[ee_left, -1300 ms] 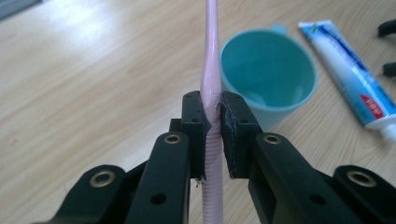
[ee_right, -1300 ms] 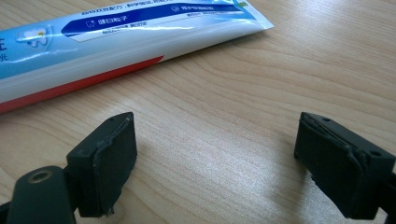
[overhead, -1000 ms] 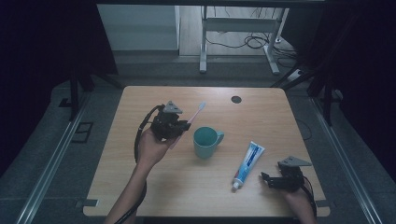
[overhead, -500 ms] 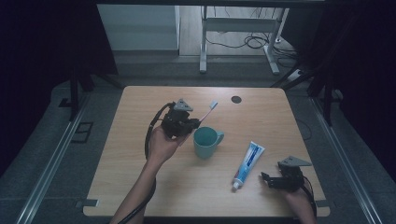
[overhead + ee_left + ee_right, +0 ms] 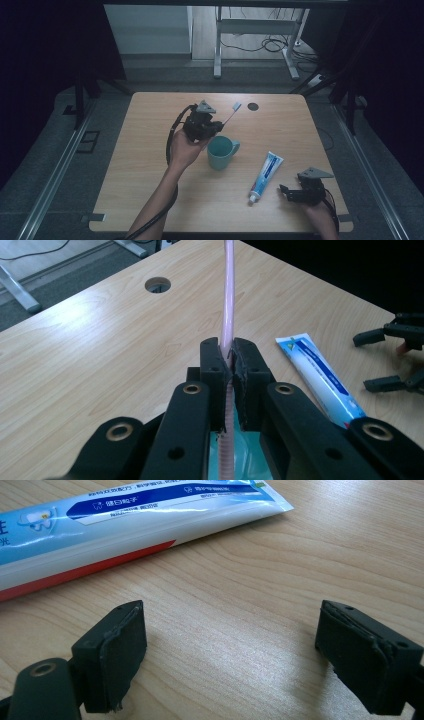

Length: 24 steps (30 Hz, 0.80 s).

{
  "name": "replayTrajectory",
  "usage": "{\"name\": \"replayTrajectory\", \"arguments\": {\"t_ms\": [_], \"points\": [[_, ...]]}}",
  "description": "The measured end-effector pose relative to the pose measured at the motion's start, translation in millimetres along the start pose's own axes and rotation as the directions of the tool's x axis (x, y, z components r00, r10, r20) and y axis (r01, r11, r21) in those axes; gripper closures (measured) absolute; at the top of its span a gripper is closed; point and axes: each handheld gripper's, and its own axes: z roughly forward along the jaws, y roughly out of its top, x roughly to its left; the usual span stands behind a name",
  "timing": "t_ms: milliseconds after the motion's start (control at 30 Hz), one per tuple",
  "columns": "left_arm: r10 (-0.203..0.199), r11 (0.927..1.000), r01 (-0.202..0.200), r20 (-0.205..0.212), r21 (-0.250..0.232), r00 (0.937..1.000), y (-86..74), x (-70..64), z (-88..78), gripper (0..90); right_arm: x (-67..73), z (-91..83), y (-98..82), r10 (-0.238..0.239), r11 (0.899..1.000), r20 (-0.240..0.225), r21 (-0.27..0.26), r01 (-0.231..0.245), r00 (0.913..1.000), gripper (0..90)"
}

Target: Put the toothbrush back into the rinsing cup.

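Scene: a light wooden table [image 5: 150, 200] seen from above, with a person's forearms reaching in from the near edge, each hand carrying a black hand-held gripper.

Left hand-held gripper [image 5: 216, 126]: raised above the middle of the table in the person's left hand [image 5: 186, 148]. Its jaws are clenched on the pink handle of a toothbrush [image 5: 227, 300]. In the left gripper view the handle runs straight up between the two pads and also continues below them.

Toothbrush: held at a slant, its brush head pointing away from the left hand-held gripper toward the far side of the table, near a round cable hole [image 5: 253, 106] in the tabletop.

Mug [image 5: 220, 152]: teal, standing upright on the table just below and beside the left hand-held gripper, its handle turned toward the right hand-held gripper. In the left gripper view a patch of teal shows under the jaws, with the lower end of the toothbrush handle over it; whether the handle touches the mug cannot be told.

Toothpaste tube [image 5: 266, 176]: white and blue, lying flat on the table between the mug and the right hand-held gripper, cap end toward the near edge.

Right hand-held gripper [image 5: 285, 192]: low over the table near the near right corner. Its jaws stand wide apart and hold nothing. In the right gripper view bare wood lies between the pads, and the toothpaste tube lies just beyond them, apart from both.

Surroundings: dark floor around the table, with metal desk legs and cables beyond its far edge.
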Motion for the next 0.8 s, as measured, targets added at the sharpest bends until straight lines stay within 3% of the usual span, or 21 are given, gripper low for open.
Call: {"name": "replayTrajectory", "arguments": {"t_ms": [433,800], "points": [[-0.005,0.9991,0.004,-0.007,-0.041,1.0,10.6,-3.7,31.1,84.4,0.0,0.1,0.1,-0.003,1.0,-0.004,0.0,0.003,1.0,12.9],[-0.026,0.9982,0.025,-0.016,-0.054,0.9995,-6.0,-0.2,51.4,84.3,0.0,0.1,0.2,-0.005,1.0,-0.006,0.0,0.005,1.0,12.8]]}}
